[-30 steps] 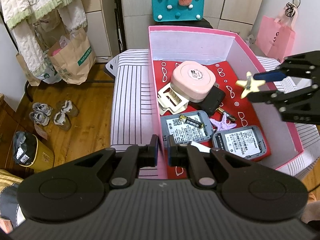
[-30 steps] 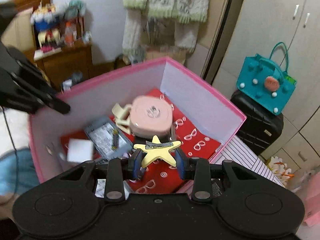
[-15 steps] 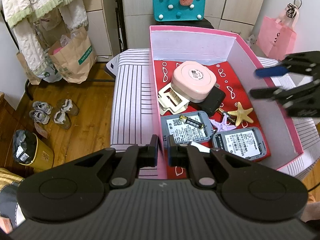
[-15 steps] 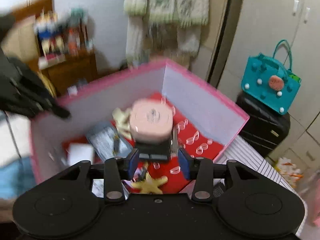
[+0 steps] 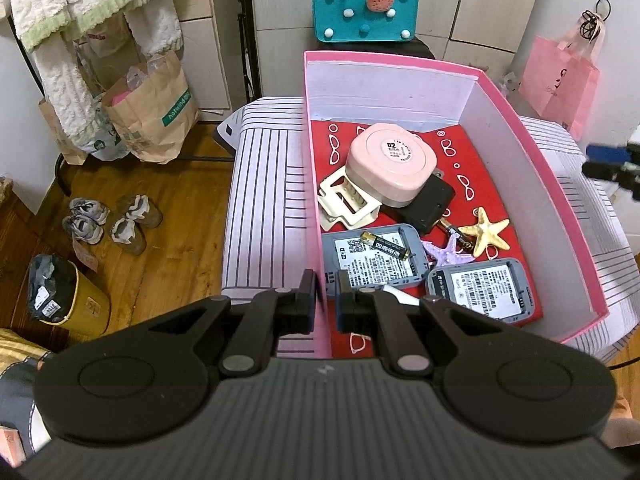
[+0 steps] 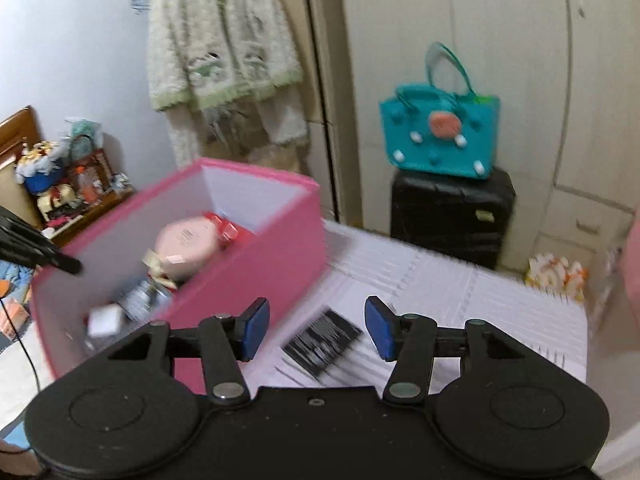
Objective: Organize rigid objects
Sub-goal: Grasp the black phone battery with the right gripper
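1. Gripping the near wall of the pink box (image 5: 536, 184), our left gripper (image 5: 325, 304) has its fingers pinched on the rim.
2. We hold our right gripper (image 6: 317, 327) spread wide with nothing between its blue pads (image 6: 378, 326), over the striped surface (image 6: 460, 292) outside the box.
3. We see the yellow starfish (image 5: 485, 233) lying on the red lining, touching the purple starfish (image 5: 450, 251), between the black case (image 5: 430, 205) and a grey device (image 5: 482, 291).
4. We see a blurred dark flat item (image 6: 322, 342) on the stripes beneath our right fingers.
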`<state>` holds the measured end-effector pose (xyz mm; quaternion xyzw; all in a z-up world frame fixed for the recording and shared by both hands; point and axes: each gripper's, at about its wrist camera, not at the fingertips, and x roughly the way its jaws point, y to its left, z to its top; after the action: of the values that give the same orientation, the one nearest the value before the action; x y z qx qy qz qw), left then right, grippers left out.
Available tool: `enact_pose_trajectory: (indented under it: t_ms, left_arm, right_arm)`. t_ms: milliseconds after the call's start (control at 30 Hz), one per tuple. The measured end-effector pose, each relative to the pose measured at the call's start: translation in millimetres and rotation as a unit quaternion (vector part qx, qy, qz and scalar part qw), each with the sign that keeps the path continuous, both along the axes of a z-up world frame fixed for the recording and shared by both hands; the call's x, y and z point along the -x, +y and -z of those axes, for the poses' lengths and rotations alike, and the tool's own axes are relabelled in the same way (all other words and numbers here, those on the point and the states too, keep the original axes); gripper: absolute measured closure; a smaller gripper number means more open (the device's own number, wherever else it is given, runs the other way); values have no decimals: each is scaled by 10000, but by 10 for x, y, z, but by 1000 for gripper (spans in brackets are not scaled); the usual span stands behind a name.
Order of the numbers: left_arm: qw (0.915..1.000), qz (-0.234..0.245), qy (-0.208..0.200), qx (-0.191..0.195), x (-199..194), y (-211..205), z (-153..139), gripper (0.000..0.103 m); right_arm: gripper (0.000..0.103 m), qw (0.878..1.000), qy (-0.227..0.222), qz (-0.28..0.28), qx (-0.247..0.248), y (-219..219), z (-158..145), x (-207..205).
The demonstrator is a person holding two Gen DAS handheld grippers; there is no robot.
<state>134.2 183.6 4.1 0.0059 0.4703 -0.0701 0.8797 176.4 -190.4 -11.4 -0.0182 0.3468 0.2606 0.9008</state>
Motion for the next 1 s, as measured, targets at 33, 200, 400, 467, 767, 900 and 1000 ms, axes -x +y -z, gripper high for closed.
enact_pose_trajectory:
  t_ms: [33, 200, 400, 467, 767, 900, 1000]
  left_arm:
    - [10000, -8, -6, -20, 13, -12, -2, 96]
    - [9999, -60, 6, -91, 7, -35, 8, 96]
    - [9995, -73, -31, -309, 3, -122, 26, 96]
    - [9994, -110, -21, -328, -2, -132, 21, 96]
    - [9995, -131, -29, -283, -4, -105, 0, 96]
    - [9996, -147, -64, -237, 3, -89, -27, 96]
    - [9995, -147, -79, -271, 8, -98, -32, 96]
  right_arm:
    - [45, 9999, 100, 38, -106, -54, 64, -10]
    - [45, 9956, 634, 60, -685, -64, 388, 29]
    - [42, 9956, 684, 339, -540, 171, 623, -61]
    - [34, 9963, 527, 498, -469, 241, 688, -107]
    - [27, 9985, 325, 430, 20, 548, 833, -262]
    - [24, 9979, -112, 329, 551, 637, 900, -258]
    - [28, 9980, -170, 300, 527, 574, 881, -236]
